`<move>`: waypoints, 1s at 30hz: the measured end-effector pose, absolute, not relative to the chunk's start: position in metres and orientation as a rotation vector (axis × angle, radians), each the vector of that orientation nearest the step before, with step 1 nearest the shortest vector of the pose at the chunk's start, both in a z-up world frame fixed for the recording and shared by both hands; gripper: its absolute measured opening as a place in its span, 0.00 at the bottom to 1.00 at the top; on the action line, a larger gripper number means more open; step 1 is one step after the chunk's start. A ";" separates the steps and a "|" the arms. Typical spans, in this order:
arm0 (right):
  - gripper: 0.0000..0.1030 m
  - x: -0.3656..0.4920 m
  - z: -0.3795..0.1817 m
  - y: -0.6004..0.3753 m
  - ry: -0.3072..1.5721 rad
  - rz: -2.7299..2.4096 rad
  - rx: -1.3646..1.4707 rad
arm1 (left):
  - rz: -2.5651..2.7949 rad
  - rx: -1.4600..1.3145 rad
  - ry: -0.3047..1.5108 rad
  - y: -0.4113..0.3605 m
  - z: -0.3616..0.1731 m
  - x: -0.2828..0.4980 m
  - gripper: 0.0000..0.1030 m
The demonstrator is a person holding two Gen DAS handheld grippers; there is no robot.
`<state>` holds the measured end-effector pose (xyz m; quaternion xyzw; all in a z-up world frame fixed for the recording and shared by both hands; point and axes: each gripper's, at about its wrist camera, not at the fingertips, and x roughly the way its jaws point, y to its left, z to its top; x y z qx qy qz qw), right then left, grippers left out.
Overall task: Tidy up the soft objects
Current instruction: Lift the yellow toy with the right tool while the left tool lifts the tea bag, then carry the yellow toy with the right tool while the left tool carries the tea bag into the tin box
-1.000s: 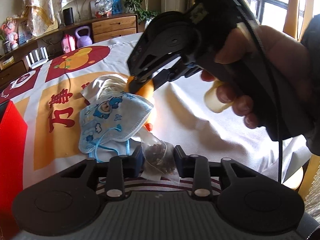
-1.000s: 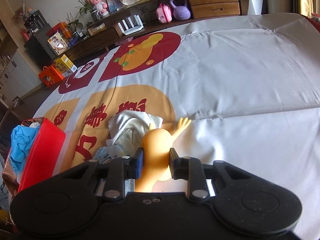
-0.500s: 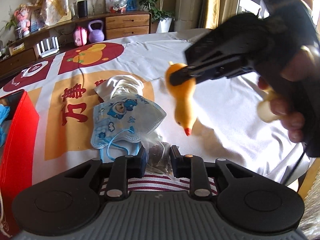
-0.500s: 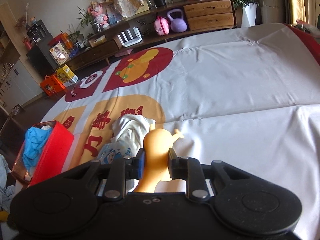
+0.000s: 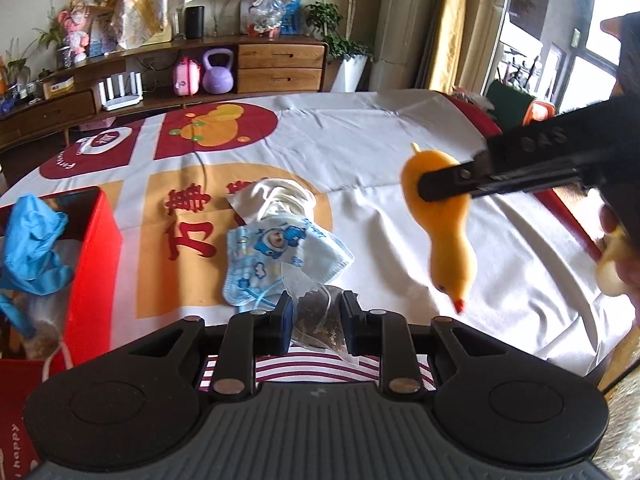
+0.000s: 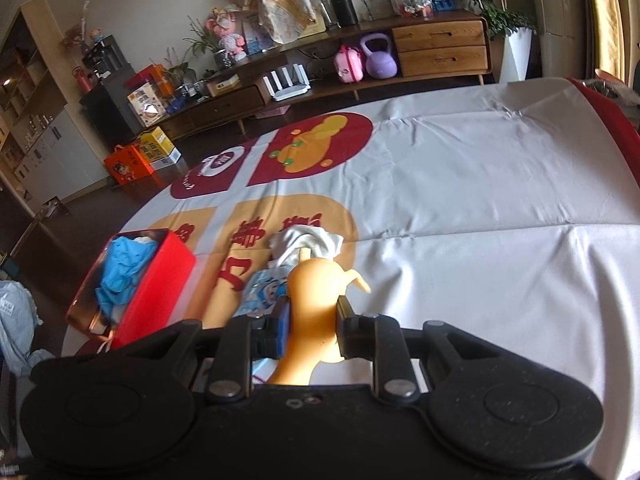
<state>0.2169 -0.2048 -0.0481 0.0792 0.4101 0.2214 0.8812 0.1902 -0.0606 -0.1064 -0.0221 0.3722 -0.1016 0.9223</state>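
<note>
My right gripper is shut on an orange rubber duck and holds it above the table; the duck hangs head down in the left wrist view. My left gripper is shut on a clear tea bag filled with dark leaves. A blue cartoon face mask and a white cloth lie on the tablecloth ahead. A red box at the left holds a blue glove; the box also shows in the right wrist view.
A white tablecloth with red and orange prints covers the round table. A striped cloth lies under my left gripper. A wooden sideboard with kettlebell and clutter stands beyond the table. The table's right edge drops off near a red rim.
My right gripper has lifted the duck off the table and moved it right and up. My left gripper has risen with the tea bag, and the red box has come into view.
</note>
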 end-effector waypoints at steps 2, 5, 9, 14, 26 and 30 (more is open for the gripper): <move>0.21 0.212 -0.043 -0.203 0.852 0.469 0.159 | -0.200 -0.068 0.765 -0.054 -0.101 0.189 0.24; 0.21 0.205 -0.036 -0.199 0.848 0.482 0.155 | -0.182 -0.085 0.754 -0.043 -0.092 0.186 0.24; 0.21 0.197 -0.026 -0.189 0.844 0.499 0.141 | -0.161 -0.097 0.738 -0.030 -0.078 0.182 0.24; 0.21 0.186 -0.014 -0.171 0.835 0.543 0.101 | -0.135 -0.109 0.719 -0.011 -0.062 0.176 0.24; 0.21 0.172 0.009 -0.112 0.805 0.632 0.032 | -0.078 -0.114 0.688 0.042 -0.032 0.159 0.24; 0.21 0.169 0.014 -0.087 0.801 0.666 0.004 | -0.050 -0.114 0.682 0.062 -0.029 0.153 0.24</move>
